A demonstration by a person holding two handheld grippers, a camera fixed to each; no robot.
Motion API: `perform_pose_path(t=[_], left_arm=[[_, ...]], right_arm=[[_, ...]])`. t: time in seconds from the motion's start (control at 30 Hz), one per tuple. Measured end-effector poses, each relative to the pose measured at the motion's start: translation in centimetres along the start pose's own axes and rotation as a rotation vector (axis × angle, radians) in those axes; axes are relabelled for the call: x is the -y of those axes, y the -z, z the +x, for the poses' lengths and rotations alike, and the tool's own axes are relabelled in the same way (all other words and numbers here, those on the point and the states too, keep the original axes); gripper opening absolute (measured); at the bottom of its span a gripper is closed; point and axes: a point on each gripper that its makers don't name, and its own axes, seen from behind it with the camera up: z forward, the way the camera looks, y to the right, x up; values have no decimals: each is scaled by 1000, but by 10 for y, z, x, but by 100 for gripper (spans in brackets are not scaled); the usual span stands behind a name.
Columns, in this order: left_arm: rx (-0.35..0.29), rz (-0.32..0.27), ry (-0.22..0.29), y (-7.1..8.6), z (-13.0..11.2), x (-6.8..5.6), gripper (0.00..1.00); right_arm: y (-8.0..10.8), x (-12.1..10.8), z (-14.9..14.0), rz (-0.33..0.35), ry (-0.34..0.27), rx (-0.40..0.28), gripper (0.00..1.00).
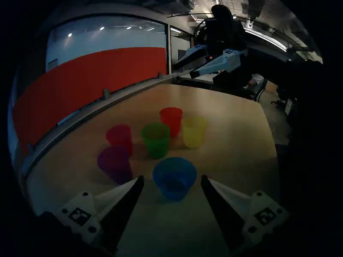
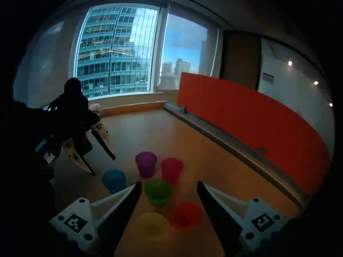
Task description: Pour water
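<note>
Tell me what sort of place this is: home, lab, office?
Most likely a high-rise office or meeting room: a long wooden table, an orange partition along its edge, and big windows looking out on glass towers.

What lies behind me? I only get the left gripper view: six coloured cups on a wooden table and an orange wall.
Observer: Tall windows, with high-rise buildings outside.
Operator: Who holds my tool?
Observer: A person, just a dark shape against those windows, holds the left tool above the table.
Operator: What does the other tool face?
Observer: The right tool, open, has the green cup between its tips, with the yellow cup and red cup nearer its camera.
</note>
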Motion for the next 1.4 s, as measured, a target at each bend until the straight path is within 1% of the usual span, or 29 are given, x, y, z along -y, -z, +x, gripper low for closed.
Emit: perform_pose_path(t=[0.2, 0.5, 0.9, 1.1, 1.3, 1.4], left_arm=[[32, -17, 2, -11, -13, -2, 99], [56, -45, 16, -25, -20, -3, 99], [67, -73, 10, -43, -20, -5, 99], [66, -92, 16, -51, -18, -8, 100], [60, -99, 25, -55, -16, -7, 99], [62, -112, 33, -56, -16, -9, 99]], right_arm=[[-12, 2, -8, 15, 1, 21, 100], [-32, 3, -15, 34, 1, 48, 100], [-56, 4, -30, 54, -1, 89, 100], [-65, 4, -36, 61, -5, 103, 100], [-73, 3, -40, 64, -9, 118, 100], [-77, 4, -42, 67, -8, 126, 100]])
